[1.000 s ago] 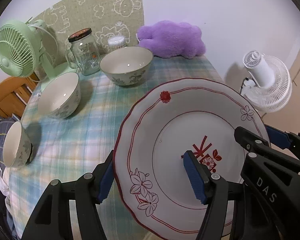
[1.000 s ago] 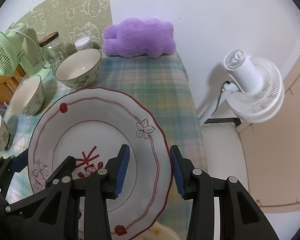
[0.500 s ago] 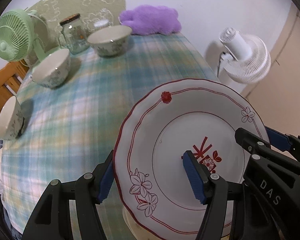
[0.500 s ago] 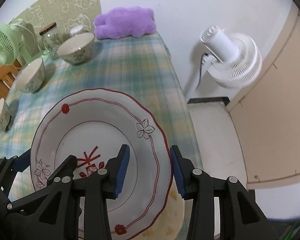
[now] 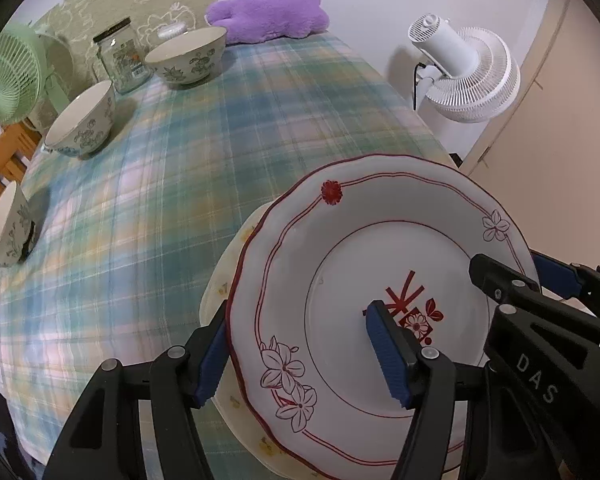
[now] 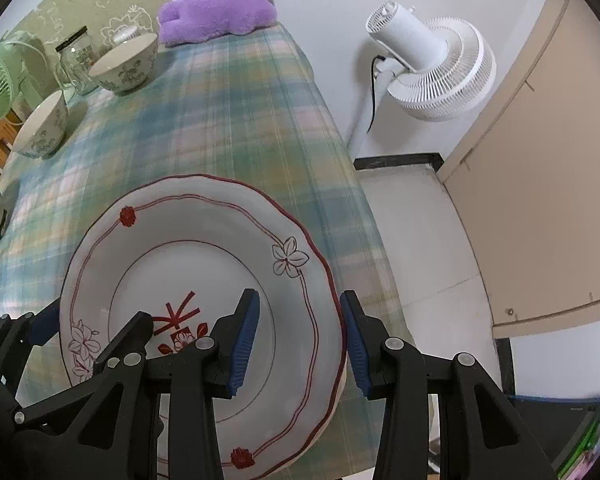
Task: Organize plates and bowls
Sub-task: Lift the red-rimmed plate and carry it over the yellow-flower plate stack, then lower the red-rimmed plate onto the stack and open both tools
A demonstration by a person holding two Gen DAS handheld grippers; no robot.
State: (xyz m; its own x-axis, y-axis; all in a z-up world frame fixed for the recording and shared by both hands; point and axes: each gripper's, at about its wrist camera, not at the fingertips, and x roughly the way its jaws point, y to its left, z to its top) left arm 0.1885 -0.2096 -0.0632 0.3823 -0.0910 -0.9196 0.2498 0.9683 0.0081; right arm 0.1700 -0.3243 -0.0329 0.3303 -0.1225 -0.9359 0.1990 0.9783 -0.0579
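- Along the bottom of both wrist views, two black grippers with blue pads are sharing one load: the left gripper (image 5: 300, 354) is clamping the lower-left rim of the white plate (image 5: 364, 280), one pad under the rim and one on the plate's face
- At the lower middle of the right wrist view, the right gripper (image 6: 296, 338) is clamping the opposite rim of the same plate (image 6: 172, 264), its jaws set narrower than the left pair's
- Filling the lower centre of each frame, the plate is showing a scalloped red edge, red line flowers and a red mark at its middle
- Just below it, peeking out at its lower-left edge in the left wrist view, a pale yellow plate (image 5: 220, 280) is lying on the checked tablecloth (image 5: 148, 184); whether the two plates are touching cannot be told
- Towards the left edge and upper left, three floral bowls are sitting well apart from the plates: one bowl (image 5: 6, 232) at the left edge, a second bowl (image 5: 80, 122) above it, a third bowl (image 5: 188, 56) further up
- Near the top left, a glass jar (image 5: 120, 56) is standing between the upper two bowls, with a green fan (image 5: 8, 80) at the frame edge
- At the top centre, a purple plush (image 5: 268, 12) is lying against the wall
- At the upper right, beyond the table, a white fan (image 6: 432, 64) is standing on the floor
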